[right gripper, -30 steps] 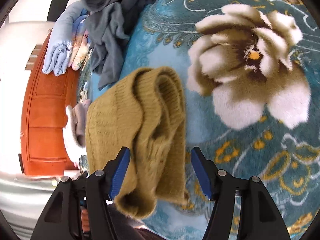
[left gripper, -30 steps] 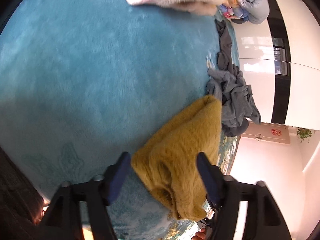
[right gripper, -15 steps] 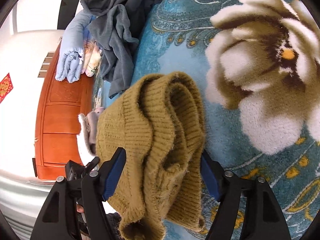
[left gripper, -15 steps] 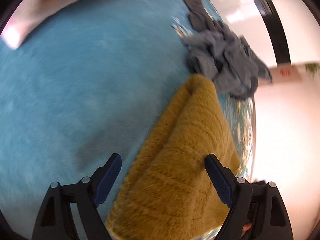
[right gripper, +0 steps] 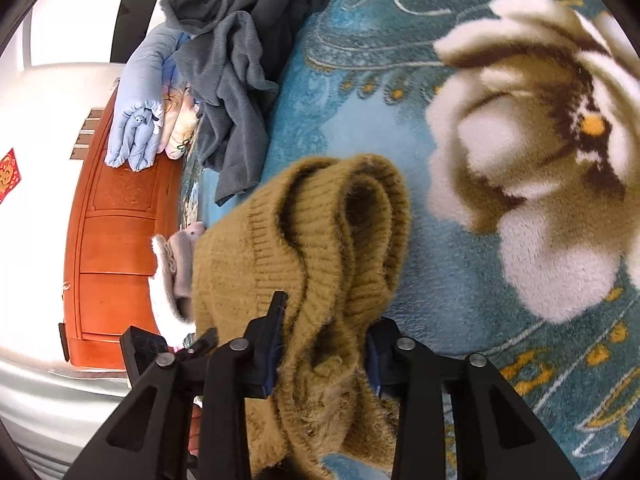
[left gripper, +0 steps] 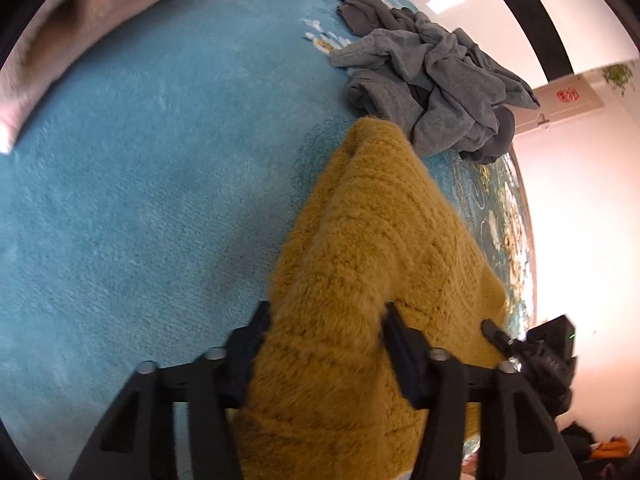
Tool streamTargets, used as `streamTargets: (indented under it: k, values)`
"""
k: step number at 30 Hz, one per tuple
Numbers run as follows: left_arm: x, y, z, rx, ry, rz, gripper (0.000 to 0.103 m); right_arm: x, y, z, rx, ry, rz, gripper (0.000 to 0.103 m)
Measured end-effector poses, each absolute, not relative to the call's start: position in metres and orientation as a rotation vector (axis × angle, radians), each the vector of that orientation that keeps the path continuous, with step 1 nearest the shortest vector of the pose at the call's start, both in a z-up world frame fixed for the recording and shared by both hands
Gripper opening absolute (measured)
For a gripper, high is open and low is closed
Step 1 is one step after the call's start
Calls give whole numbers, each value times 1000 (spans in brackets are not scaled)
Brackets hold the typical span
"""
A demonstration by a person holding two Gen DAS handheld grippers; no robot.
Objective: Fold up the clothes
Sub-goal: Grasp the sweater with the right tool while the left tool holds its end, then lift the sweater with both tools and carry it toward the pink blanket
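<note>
A mustard knit sweater [left gripper: 380,232] lies bunched on the teal blanket [left gripper: 140,220]. In the left wrist view my left gripper [left gripper: 326,316] has a thick fold of the sweater between its jaws. They are closing, and the pads press into the knit. In the right wrist view my right gripper [right gripper: 326,320] is closing on the ribbed end of the same sweater [right gripper: 320,220], pads sunk into it. The other gripper's black body shows at the sweater's edge in both views.
A heap of grey clothes [left gripper: 432,76] lies just past the sweater, seen also as grey clothes [right gripper: 236,80]. A pale pink fleece [left gripper: 80,20] sits at the far left. Light blue bedding [right gripper: 140,112] and an orange wooden board [right gripper: 112,240] border the blanket, which bears a big flower print [right gripper: 540,160].
Both pairs of jaws have closed in from wide to gripping the sweater. The left gripper has rolled and slid along the sweater; the right has stayed put.
</note>
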State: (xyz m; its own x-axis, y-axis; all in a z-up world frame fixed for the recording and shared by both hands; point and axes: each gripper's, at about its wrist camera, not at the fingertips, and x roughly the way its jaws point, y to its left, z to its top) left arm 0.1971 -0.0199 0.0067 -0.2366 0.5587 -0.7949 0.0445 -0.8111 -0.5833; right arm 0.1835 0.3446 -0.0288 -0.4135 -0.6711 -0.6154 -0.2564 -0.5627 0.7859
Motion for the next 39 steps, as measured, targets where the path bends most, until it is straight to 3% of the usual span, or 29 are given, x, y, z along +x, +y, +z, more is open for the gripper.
streamTargets:
  k: [3,6,25,39]
  values:
    - [204,-21,19,-1652,-686,2146,37,183,343,-18,1487,-1266,-2059,33]
    - [212,-21,31,-1623,-662,2169,34,185,341,-5,1460,-1261,-2054,32]
    - [261,83,147,-1303,-322,2120,32,278,424,102,1255,-1264,-2263,32]
    - [230,-39,165,-1296,-489,2330,32,187,318,122,1251,-1068,-2117,31]
